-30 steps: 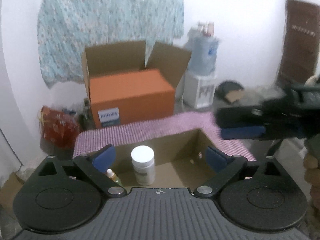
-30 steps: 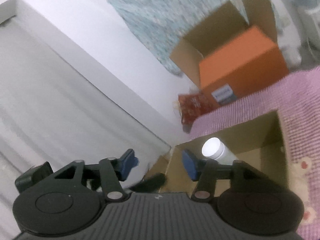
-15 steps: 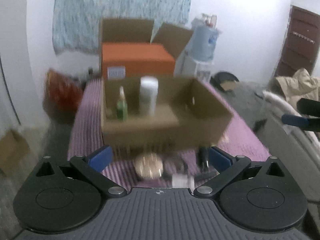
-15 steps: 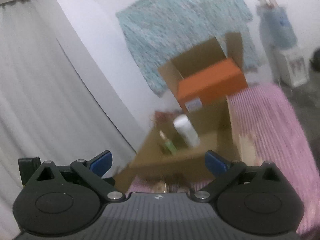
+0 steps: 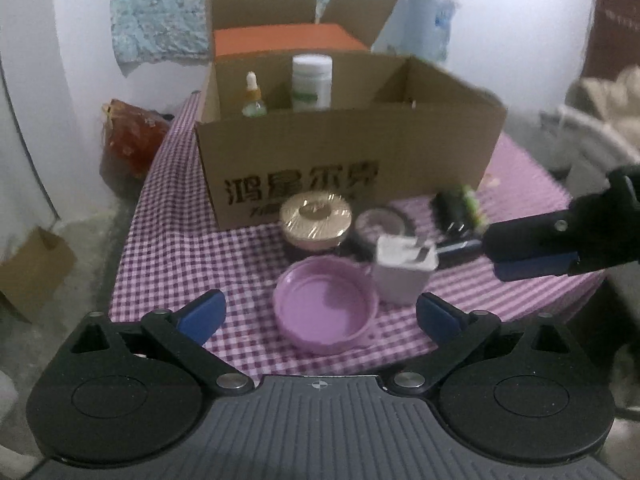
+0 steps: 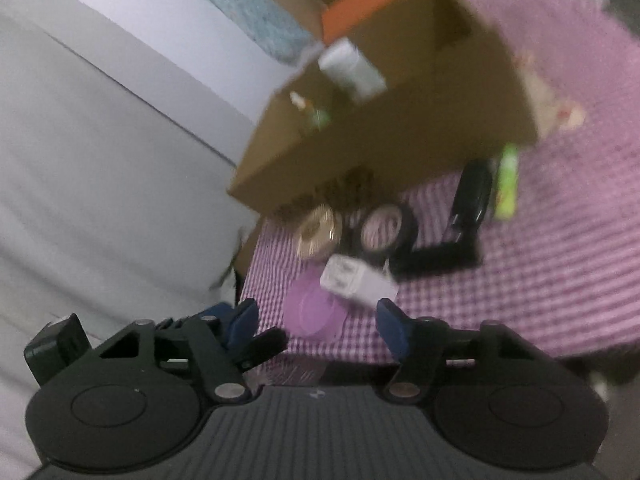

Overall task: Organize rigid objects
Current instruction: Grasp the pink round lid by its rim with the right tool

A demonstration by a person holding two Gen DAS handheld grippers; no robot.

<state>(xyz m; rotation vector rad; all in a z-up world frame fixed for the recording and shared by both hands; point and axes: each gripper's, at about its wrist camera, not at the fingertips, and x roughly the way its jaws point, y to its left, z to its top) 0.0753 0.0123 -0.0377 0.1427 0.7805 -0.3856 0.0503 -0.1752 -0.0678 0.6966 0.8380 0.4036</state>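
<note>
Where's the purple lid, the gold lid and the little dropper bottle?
purple lid [image 5: 326, 312]: left wrist view, its hollow inside.
gold lid [image 5: 316, 216]: left wrist view, its ribbed top.
dropper bottle [image 5: 253, 98]: left wrist view, its neck, inside the cardboard box [image 5: 344, 160].

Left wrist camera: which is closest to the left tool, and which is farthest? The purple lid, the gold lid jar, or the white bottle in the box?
1. Purple lid: nearest, lying on the checked cloth right ahead of the left tool.
2. Gold lid jar: behind the purple lid, just in front of the cardboard box.
3. White bottle: farthest, standing inside the box near its back wall.
</note>
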